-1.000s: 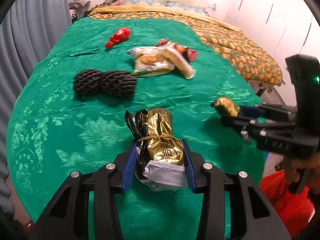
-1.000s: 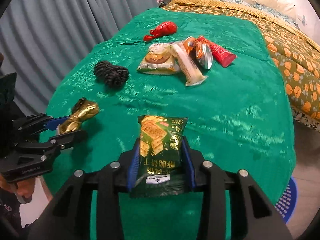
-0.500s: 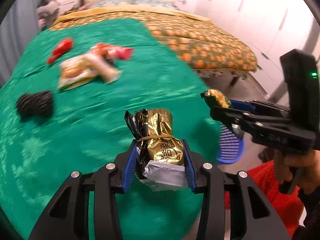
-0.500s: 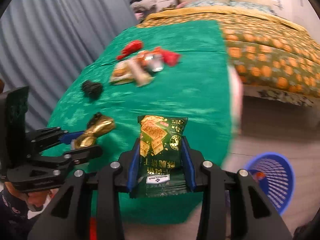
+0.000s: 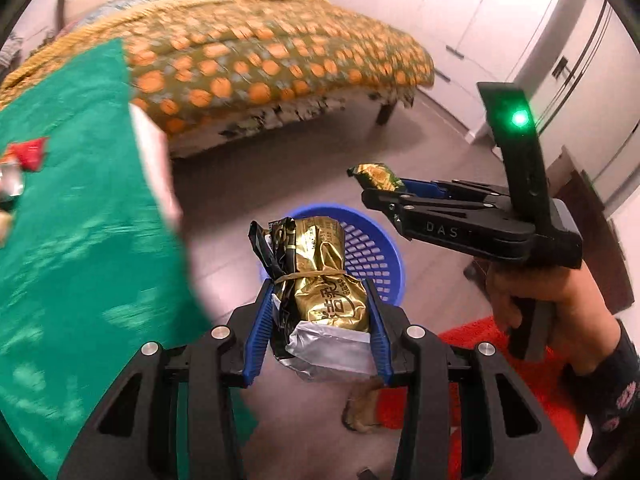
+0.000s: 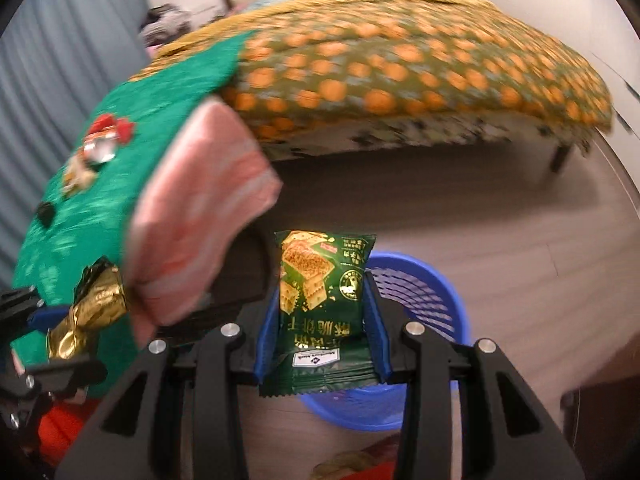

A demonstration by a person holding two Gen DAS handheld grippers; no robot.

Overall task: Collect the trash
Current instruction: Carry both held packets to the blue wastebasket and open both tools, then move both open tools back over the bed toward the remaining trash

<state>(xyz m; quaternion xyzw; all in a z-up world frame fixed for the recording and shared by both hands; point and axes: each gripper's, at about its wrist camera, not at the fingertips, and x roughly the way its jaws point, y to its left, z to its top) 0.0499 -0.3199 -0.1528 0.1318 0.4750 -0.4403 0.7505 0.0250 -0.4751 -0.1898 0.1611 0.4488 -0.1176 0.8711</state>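
Note:
My left gripper [image 5: 318, 308] is shut on a gold foil wrapper [image 5: 324, 280] tied with a rubber band and holds it in the air above a blue mesh basket [image 5: 372, 248] on the floor. My right gripper [image 6: 320, 312] is shut on a green cracker packet [image 6: 324, 280], also above the basket [image 6: 424, 300]. The right gripper shows in the left wrist view [image 5: 384, 184] to the right. The left one with the gold wrapper [image 6: 92, 304] shows at the left of the right wrist view.
The green bed cover [image 5: 72, 208] hangs at the left, with red and silver wrappers [image 6: 104, 136] on it. A pink folded edge [image 6: 200, 216] sticks out. The orange-dotted blanket [image 6: 400, 72] lies behind. A red mat [image 5: 480, 360] is on the floor.
Both grippers have swung right, away from the bed, and now hang over the blue basket. Each still holds its packet.

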